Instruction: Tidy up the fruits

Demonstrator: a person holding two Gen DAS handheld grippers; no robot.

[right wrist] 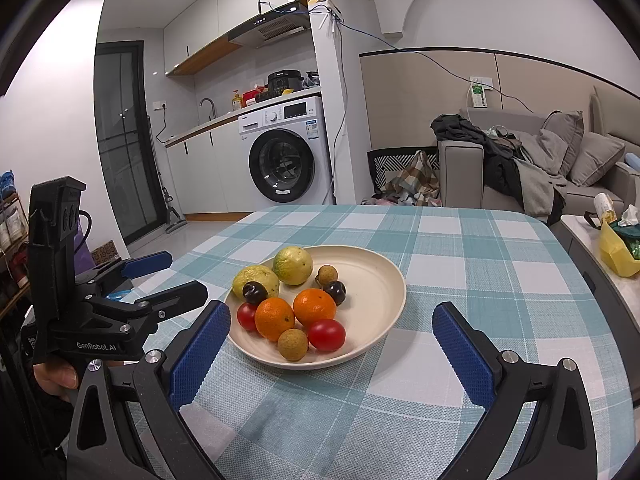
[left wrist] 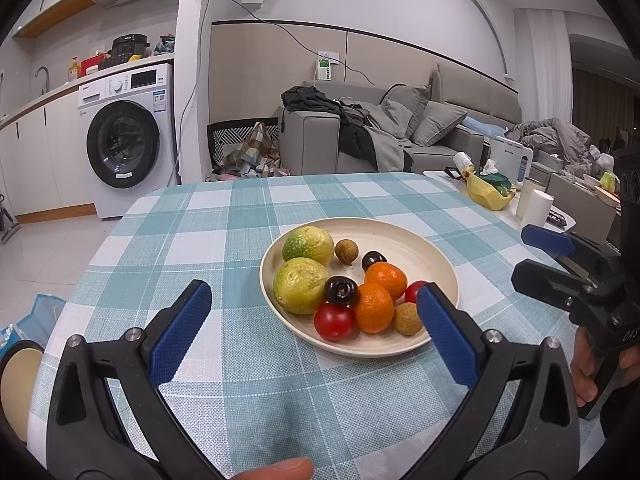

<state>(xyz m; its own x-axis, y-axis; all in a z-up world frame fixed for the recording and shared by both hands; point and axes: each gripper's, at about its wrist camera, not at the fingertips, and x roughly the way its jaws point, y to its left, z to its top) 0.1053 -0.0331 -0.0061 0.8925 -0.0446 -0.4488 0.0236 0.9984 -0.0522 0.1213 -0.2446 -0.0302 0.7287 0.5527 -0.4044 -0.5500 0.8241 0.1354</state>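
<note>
the left claw [left wrist: 314, 316] hovered low over the checked surface [left wrist: 240, 380], its blue fingers [left wrist: 180, 332] spread wide apart and gripping nothing; the finger at 4 o'clock overlapped the near rim of the plate [left wrist: 424, 252] in the left wrist view. the right claw [right wrist: 332, 344] was likewise wide apart and empty, its fingers straddling the plate's near edge in the right wrist view, one at 8 o'clock and one at 4 o'clock. a hand [right wrist: 56, 378] held the left claw's handle at 9 o'clock of that view.

all the fruit sat on the cream plate, which rested on the surface just beyond both claws. nearest lay a red tomato [left wrist: 334, 322], a longan [left wrist: 408, 319] and a second tomato [right wrist: 246, 316]. behind them two oranges [left wrist: 374, 307] touched side by side, with a dark cherry [left wrist: 341, 290] at 9 o'clock of them. farther back were two green-yellow guavas [left wrist: 308, 245], another longan [left wrist: 346, 251] and another cherry [left wrist: 373, 260].

beyond the surface, at 11 o'clock, stood a washing machine [left wrist: 126, 136]; at 1 o'clock, a grey sofa [left wrist: 440, 128] strewn with clothes.
</note>
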